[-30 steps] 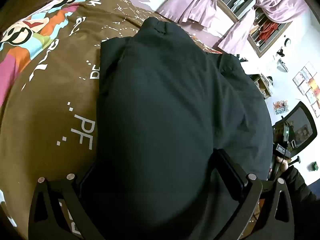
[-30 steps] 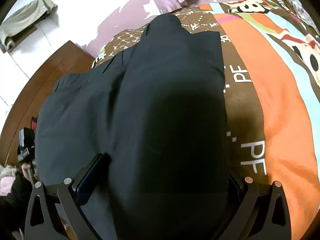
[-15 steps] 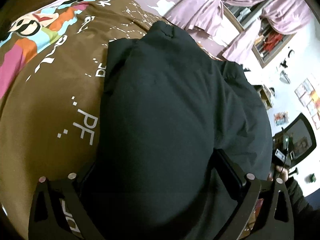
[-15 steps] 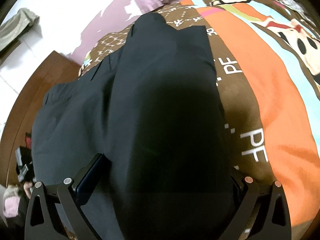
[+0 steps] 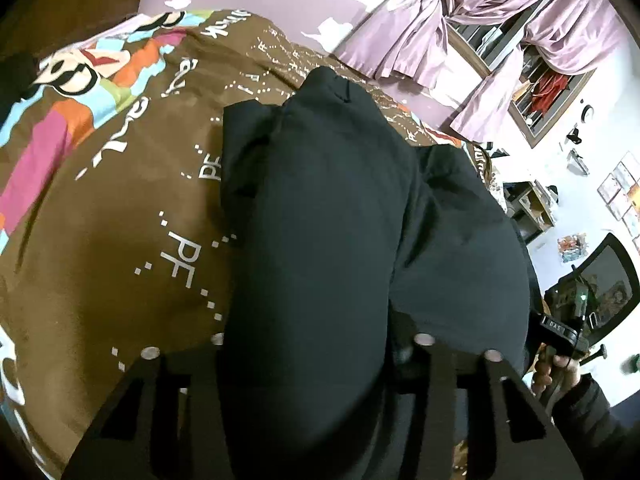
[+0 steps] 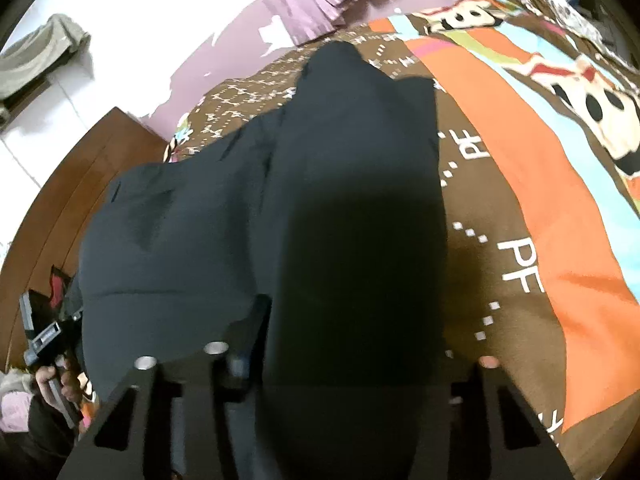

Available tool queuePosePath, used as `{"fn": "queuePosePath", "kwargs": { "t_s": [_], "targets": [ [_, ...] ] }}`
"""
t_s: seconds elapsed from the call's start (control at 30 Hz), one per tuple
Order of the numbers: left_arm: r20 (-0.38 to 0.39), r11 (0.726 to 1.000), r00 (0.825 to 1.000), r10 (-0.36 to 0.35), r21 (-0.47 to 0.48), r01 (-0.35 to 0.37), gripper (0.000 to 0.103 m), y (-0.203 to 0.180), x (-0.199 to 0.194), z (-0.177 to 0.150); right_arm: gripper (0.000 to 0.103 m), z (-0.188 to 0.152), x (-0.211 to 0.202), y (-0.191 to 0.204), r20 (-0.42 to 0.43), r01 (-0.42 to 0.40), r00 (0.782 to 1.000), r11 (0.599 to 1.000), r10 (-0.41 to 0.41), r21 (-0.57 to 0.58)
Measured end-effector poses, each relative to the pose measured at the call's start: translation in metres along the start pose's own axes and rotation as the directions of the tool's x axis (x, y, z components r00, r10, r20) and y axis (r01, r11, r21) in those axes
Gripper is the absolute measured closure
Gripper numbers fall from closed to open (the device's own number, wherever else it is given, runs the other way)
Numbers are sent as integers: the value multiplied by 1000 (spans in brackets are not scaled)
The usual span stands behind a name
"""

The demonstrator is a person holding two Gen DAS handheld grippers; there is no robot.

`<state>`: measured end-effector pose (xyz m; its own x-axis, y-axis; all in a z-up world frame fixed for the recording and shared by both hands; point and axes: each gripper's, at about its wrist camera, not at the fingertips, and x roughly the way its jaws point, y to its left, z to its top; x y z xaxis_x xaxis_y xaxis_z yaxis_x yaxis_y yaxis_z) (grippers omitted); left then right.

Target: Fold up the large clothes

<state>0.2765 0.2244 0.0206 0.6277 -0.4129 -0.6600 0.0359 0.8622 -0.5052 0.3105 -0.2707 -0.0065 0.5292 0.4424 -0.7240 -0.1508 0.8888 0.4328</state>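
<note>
At lower centre of each wrist view, we close our left gripper and right gripper, jaws narrowing around a raised fold of the dark garment; whether the pads already pinch it, we cannot tell. The garment extends up-frame over the bedspread. Curtains hang upper right.

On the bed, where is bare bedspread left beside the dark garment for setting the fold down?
Bare brown bedspread lies between the dark garment and the coloured cartoon stripes, around the white PF lettering. The opposite side is crowded: the garment spreads to the bed's edge. Both the left gripper and right gripper are closing with cloth between them.
</note>
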Motion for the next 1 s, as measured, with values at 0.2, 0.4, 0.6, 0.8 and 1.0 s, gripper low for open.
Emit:
{"fn": "queuePosePath", "kwargs": {
  "t_s": [0.2,0.4,0.6,0.8,1.0],
  "targets": [
    [54,1000,999,5,-9,-4,83,-23,-25,2,84,1,-21,42,110,33,994,996,-23,-82],
    [142,994,989,37,93,-50,86,-55,-65,5,88,13,-43,98,183,7,983,979,31,-202],
    [249,989,965,87,97,-114,87,-58,-112,10,88,23,-55,157,228,-42,967,954,113,-296],
    [363,980,918,160,56,-193,87,-43,-158,17,88,38,-53,224,267,-59,946,907,184,-417],
    [365,957,894,262,24,-290,87,-16,-145,19,88,46,-14,252,236,-61,954,892,183,-448]
  ]
}}
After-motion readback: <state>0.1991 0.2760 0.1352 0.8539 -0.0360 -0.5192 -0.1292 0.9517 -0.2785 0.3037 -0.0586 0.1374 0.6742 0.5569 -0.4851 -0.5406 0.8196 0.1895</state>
